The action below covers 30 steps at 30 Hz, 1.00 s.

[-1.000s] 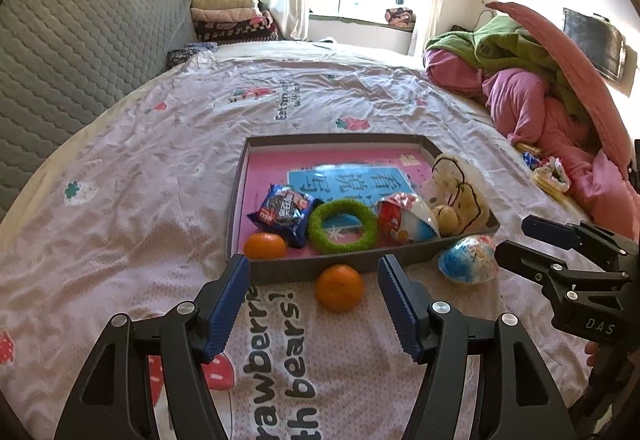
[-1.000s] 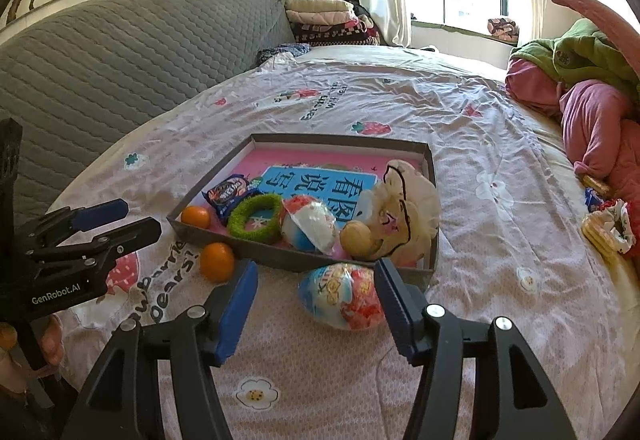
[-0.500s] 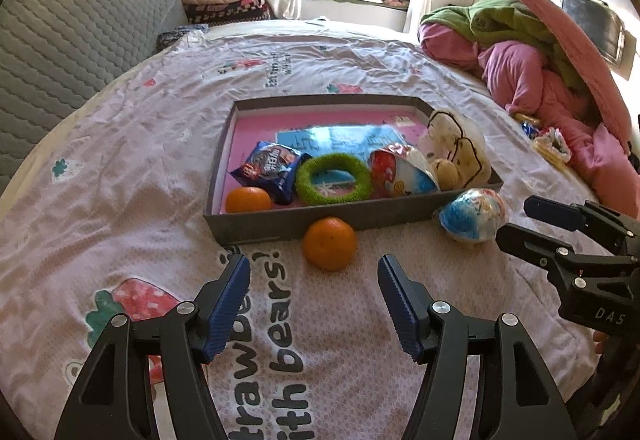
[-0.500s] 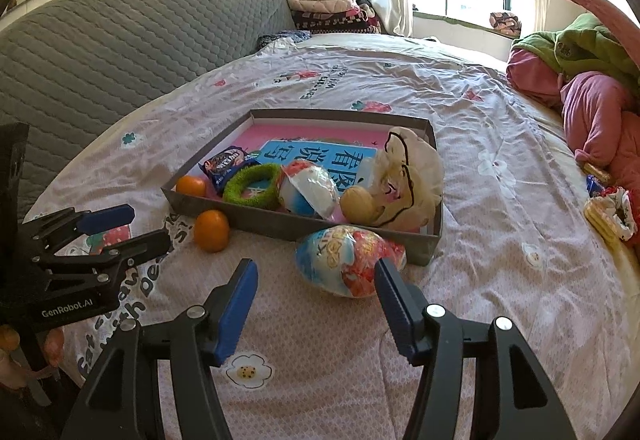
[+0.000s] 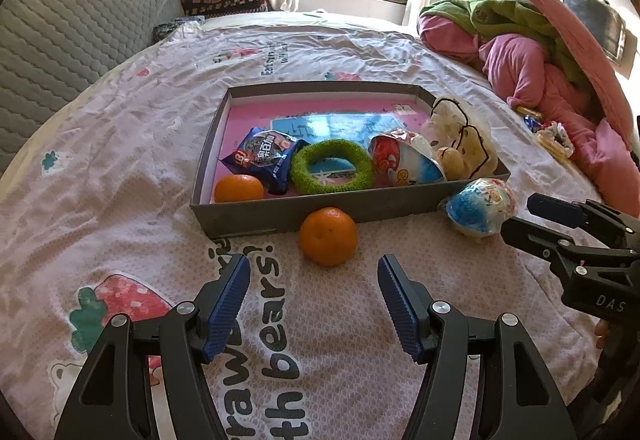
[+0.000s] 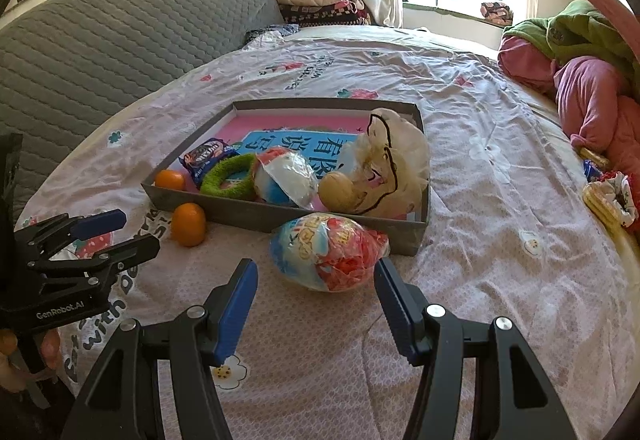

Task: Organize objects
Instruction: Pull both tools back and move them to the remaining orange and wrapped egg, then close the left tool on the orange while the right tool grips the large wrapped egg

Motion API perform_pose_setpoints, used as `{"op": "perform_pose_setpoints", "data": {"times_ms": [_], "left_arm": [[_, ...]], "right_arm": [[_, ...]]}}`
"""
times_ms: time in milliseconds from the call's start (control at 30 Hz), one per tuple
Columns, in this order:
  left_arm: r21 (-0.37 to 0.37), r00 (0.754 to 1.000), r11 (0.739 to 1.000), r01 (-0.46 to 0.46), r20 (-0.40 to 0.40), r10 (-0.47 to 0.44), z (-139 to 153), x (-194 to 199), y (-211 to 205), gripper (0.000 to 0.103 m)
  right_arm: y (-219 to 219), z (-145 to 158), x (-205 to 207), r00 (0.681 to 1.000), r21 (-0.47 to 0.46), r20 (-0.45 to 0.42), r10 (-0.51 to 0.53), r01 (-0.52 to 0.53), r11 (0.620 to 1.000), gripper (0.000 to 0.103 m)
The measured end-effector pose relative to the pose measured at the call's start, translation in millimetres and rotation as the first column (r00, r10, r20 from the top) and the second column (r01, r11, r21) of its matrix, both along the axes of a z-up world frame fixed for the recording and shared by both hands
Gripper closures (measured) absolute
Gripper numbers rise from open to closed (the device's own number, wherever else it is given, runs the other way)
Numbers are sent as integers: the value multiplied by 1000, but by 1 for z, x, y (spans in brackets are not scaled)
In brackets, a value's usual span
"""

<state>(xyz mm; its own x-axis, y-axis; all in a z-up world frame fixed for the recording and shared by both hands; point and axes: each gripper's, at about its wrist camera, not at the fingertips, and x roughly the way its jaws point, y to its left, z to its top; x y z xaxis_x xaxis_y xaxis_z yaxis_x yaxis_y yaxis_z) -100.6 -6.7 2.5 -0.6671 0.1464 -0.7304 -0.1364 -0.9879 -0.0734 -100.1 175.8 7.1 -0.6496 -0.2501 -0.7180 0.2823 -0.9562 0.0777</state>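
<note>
Left wrist view
Left gripper (image 5: 314, 276): its two blue pads are spread wide, with nothing between them. It is over the bed sheet.
Loose orange (image 5: 328, 236): it sits on the sheet, just in front of the box wall, a little past the pad tips.
Box (image 5: 360, 207): a flat grey box with a pink floor, lying on the bed.
In the box: another orange (image 5: 239, 188) in the near left corner, a blue snack bag (image 5: 262, 156) touching it, a green ring (image 5: 332, 166), a shiny wrapped egg (image 5: 408, 159), and a plush toy (image 5: 464, 147) at the right end.
Egg outside (image 5: 478, 208): a blue and white wrapped egg on the sheet, by the near right corner of the box.
Right gripper (image 5: 538, 217): seen at the right edge, close to that egg.

Right wrist view
Right gripper (image 6: 314, 272): its pads are spread wide and hold nothing.
Egg outside (image 6: 328, 252): it lies on the sheet just past the pad tips, lined up with the gap, next to the box (image 6: 280, 217) wall.
Loose orange (image 6: 189, 224): on the sheet to the left, near the box's front wall.
Left gripper (image 6: 124, 230): at the left edge, its pads apart, near the loose orange.
Bed sheet (image 6: 480, 280): pale pink with flowers and strawberries.
</note>
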Motion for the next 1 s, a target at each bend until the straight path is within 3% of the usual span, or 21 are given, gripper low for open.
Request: {"op": "perform_pose_setpoints", "data": {"times_ms": [533,733,1000], "left_arm": [[12,1000,1000,7,18,-7,-13,-10,2,35],[14,1000,1000,13,21,-14,-17,-17,5,35],[16,999,1000,10,32,-10,-24,-28,5,35]], "right_arm": [[3,-18,-19,1000,-3,25,-19,19,1000,43],[4,-24,-28,999,-31,34,-11,12,999,35],[-1,-31,-36,999,-51,46,13,-10,999,34]]}}
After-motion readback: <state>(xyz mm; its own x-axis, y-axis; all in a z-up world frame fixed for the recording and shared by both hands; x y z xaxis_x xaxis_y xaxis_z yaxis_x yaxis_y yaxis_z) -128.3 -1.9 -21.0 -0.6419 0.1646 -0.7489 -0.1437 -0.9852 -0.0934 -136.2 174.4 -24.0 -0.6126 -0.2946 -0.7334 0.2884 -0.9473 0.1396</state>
